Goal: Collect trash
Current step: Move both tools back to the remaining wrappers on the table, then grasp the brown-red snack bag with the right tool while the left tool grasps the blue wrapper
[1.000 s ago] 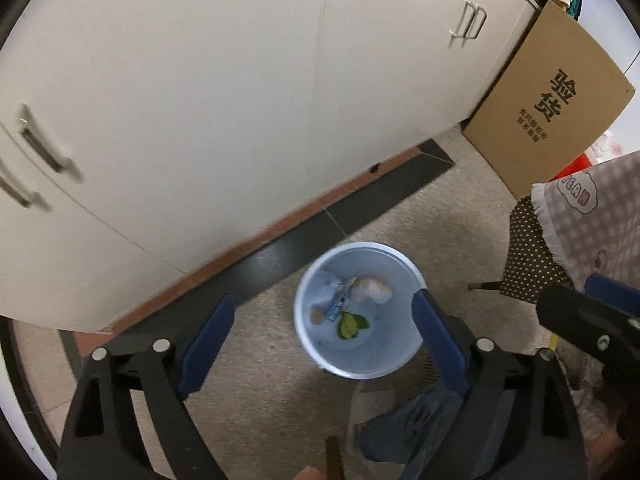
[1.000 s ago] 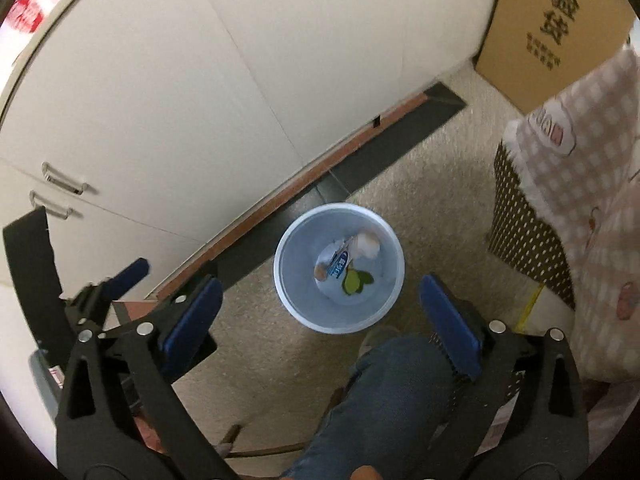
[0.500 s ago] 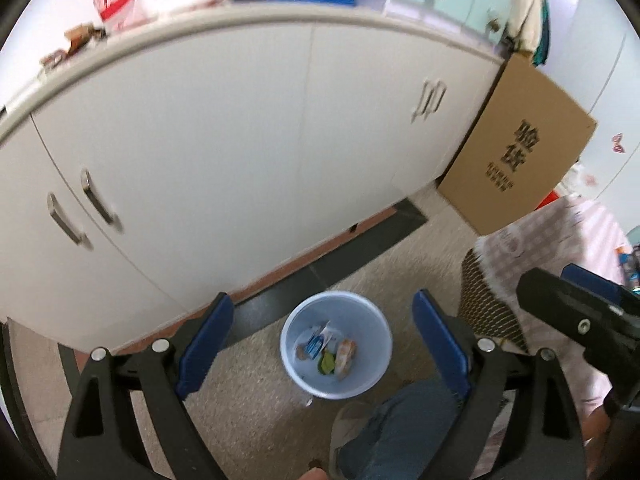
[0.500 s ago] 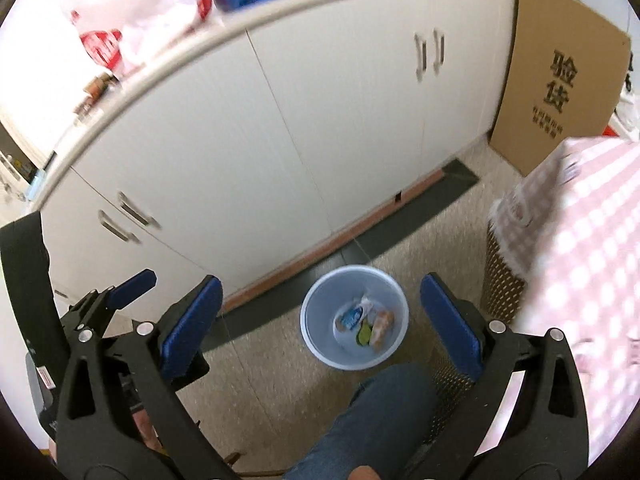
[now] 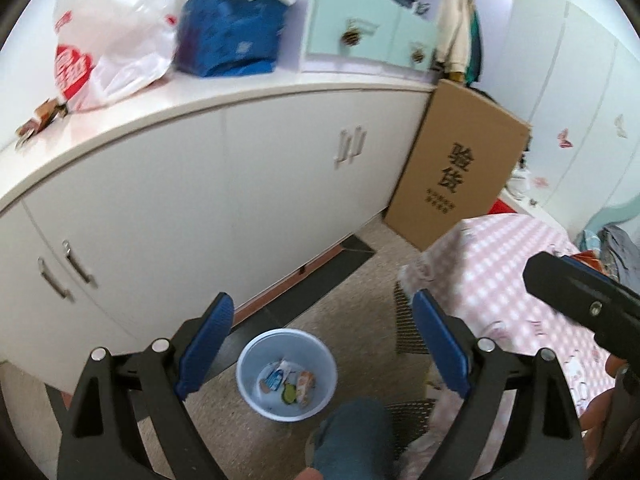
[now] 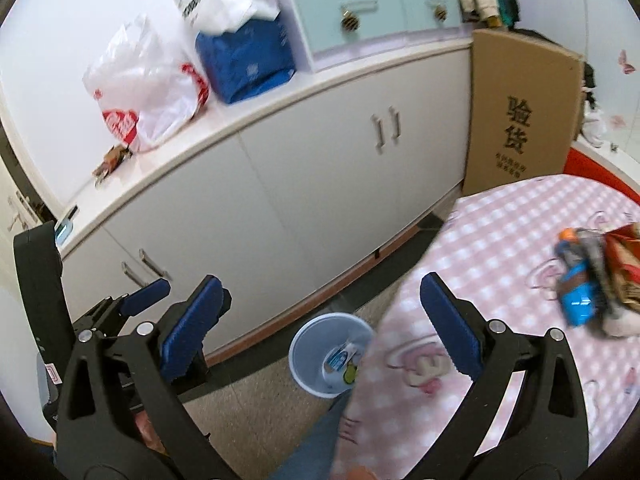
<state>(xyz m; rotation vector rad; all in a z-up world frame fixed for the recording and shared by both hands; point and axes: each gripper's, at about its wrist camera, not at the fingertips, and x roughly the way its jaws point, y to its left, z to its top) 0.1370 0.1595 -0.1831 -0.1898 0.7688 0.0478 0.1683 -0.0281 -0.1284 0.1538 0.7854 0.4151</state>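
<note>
Both tongs are spread wide and carrying nothing — your left gripper (image 5: 320,344) and your right gripper (image 6: 320,328) each show bare blue pads w/ clear air between them. What's changed over the last sec: you've lifted both up and tipped them back. A sec ago the bin filled the middle of each view; now it's small and low, and the cabinet top and the table have come into sight.

The blue bin (image 5: 286,374) sits on the floor below and between the left tongs' pads, already holding a few bits — a blue-white wrapper (image 5: 276,378), something green, an orange-ish packet. From the right view the bin (image 6: 332,354) is straight ahead and low between the pads, partly cut off by the edge of the pink checked tablecloth (image 6: 520,248).

So the drop looks done, imo, and you're now hunting the next piece. Best candidate: the pile of wrappers (image 6: 588,276) on the table, ahead and to the right of your right tongs, beyond the right pad — a blue packet, something red-brown, rest too blurred to tell. Small scraps (image 5: 40,118) also lie on the cabinet top, far up-left of the left tongs, beside the white plastic bag (image 5: 108,40); can't say if those are trash.

Your knee (image 5: 352,436) sits just this side of the bin.
</note>
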